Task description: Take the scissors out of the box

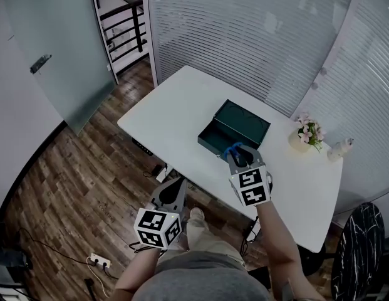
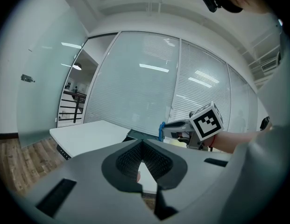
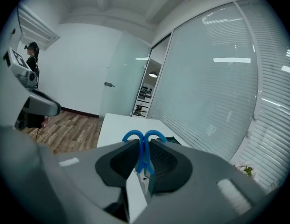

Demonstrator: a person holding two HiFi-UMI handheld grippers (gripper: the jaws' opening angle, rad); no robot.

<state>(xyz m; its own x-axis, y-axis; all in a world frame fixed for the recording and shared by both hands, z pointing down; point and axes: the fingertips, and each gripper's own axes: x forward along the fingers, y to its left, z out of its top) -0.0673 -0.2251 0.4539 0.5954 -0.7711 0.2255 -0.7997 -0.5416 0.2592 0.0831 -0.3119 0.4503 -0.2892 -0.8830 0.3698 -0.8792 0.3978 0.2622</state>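
Observation:
The blue-handled scissors (image 1: 232, 150) are clamped in my right gripper (image 1: 241, 155), which hangs just above the near edge of the open dark green box (image 1: 235, 133) on the white table (image 1: 175, 111). In the right gripper view the scissors (image 3: 144, 141) stand upright between the pads, handle loops pointing away, metal blades toward the camera. My left gripper (image 1: 173, 190) is off the table's near-left edge, over the floor, with its pads meeting at the tips and nothing in them. From the left gripper view the right gripper (image 2: 166, 129) shows with the blue handles (image 2: 162, 129) at its tip.
A small pot of pink flowers (image 1: 305, 135) and a white figurine (image 1: 340, 149) stand at the table's right end. A frosted glass partition runs behind the table. A power strip (image 1: 98, 261) lies on the wooden floor, and a black round seat (image 1: 363, 249) is at lower right.

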